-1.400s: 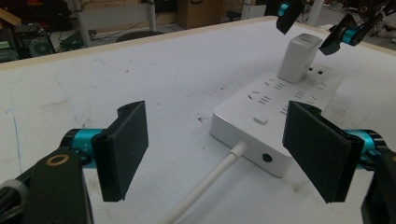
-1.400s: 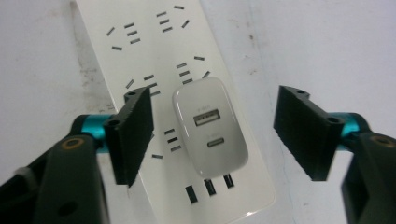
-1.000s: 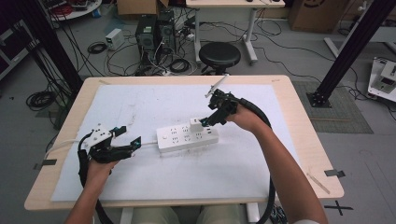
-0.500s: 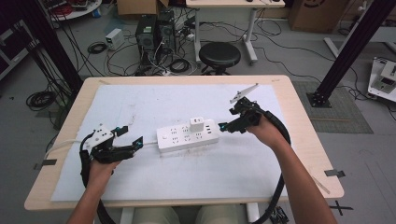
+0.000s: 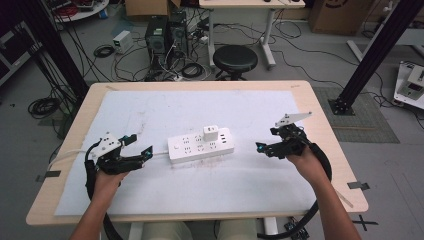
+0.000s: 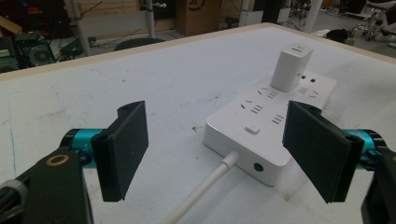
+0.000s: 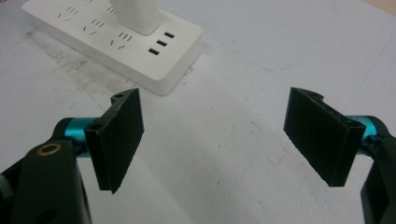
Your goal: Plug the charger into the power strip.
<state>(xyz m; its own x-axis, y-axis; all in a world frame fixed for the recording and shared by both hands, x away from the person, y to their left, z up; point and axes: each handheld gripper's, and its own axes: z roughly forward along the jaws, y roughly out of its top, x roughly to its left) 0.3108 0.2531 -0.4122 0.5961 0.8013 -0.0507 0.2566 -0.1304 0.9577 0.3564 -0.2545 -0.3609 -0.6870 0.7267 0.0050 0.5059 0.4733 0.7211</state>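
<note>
Power strip (image 5: 201,146) lies mid-table on the white sheet (image 5: 150,110), white charger (image 5: 210,134) plugged into a socket near its middle. Left gripper (image 5: 145,153) sits just off the strip's cord end, jaws wide, holding nothing. Right gripper (image 5: 261,148) is off the strip's other end, apart from it, jaws also wide and empty.

a white sheet (image 5: 150,110) covers most of the wooden table (image 5: 330,120), smudged near its middle. beyond the far edge stand a round black stool (image 5: 235,59), a computer tower (image 5: 159,36) and tangled cables (image 5: 192,70) (possibly a small white box (image 5: 121,41) too).
</note>
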